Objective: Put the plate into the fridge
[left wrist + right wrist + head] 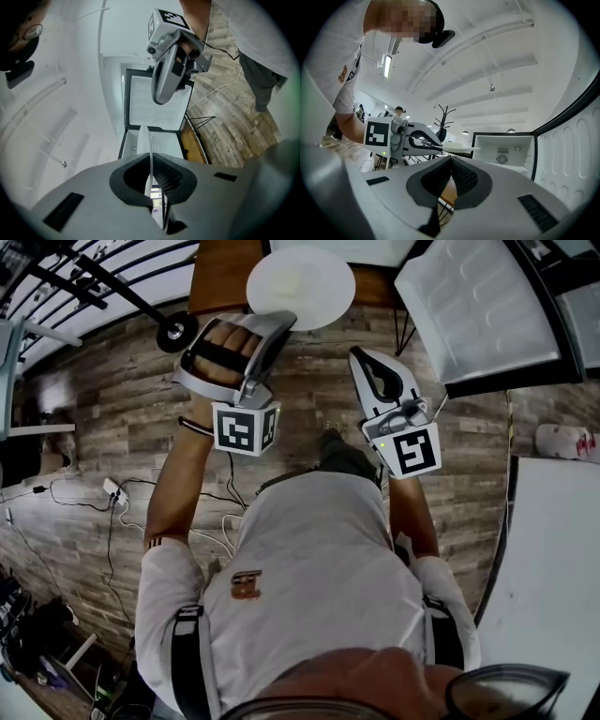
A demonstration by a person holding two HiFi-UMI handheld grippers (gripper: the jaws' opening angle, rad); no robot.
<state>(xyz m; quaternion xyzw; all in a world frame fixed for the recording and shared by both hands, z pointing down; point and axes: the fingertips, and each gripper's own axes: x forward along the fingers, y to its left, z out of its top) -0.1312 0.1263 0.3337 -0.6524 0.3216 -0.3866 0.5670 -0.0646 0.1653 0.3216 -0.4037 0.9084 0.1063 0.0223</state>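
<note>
In the head view the plate [300,287] at 12 o'clock is plain white, and the table [220,273] at 11 o'clock is warm brown wood. The fridge [478,306] at 1 o'clock is white inside, with a ribbed lining and a black rim. The left gripper [279,322] and right gripper [359,354] are pale grey with black openings. Each has a marker cube [246,427] with black squares on white. Their pads [464,178] are black and finely ribbed. The floor [112,418] shows grey-brown wood planks in staggered rows. The shirt [319,577] at 6 o'clock is light grey with a small orange-brown emblem.
</note>
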